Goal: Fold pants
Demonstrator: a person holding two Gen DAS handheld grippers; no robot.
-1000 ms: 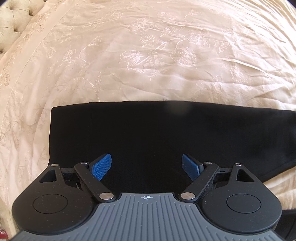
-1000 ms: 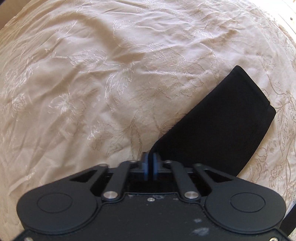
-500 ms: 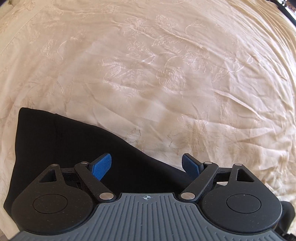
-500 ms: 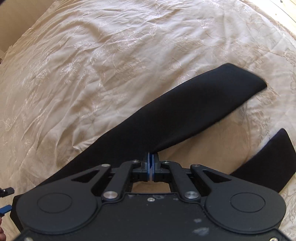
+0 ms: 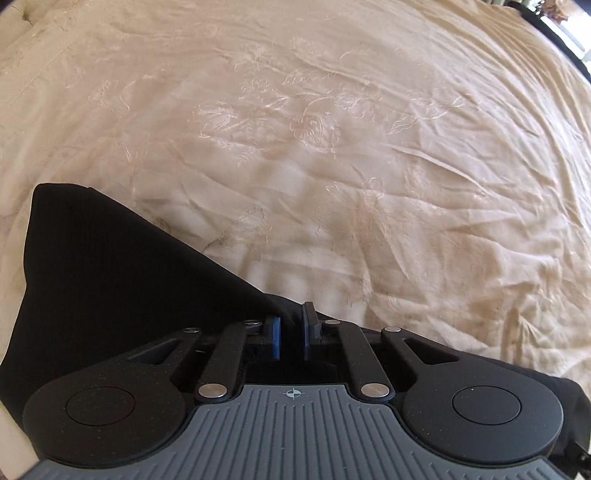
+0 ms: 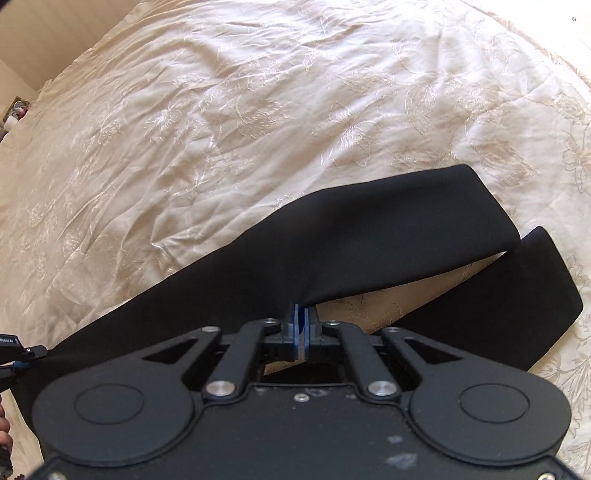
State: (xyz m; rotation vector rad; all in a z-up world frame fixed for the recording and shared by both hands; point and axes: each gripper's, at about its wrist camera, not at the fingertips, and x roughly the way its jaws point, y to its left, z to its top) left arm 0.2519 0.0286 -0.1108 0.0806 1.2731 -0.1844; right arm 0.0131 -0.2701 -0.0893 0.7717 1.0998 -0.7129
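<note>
The black pants (image 5: 110, 277) lie on a cream embroidered bedspread (image 5: 332, 147). In the left wrist view my left gripper (image 5: 290, 332) points steeply down at their upper edge, its jaws closing with a ridge of black cloth between the blue pads. In the right wrist view my right gripper (image 6: 300, 325) is shut on the edge of one pant leg (image 6: 369, 236), which hangs lifted and draped across the bed. The other leg (image 6: 517, 295) lies flat at the right. The left gripper's tip (image 6: 14, 354) shows at the left edge, on the same cloth.
The bedspread (image 6: 221, 110) spreads wide and wrinkled beyond the pants in both views. A tufted headboard corner (image 5: 22, 11) shows at the top left, and a dark bed edge (image 5: 554, 29) at the top right. Part of a hand (image 6: 3, 439) sits at the lower left.
My left gripper's jaws went from wide open to pinched on the pants' edge. My right gripper carried its leg up and leftward, so the leg now drapes near the other one.
</note>
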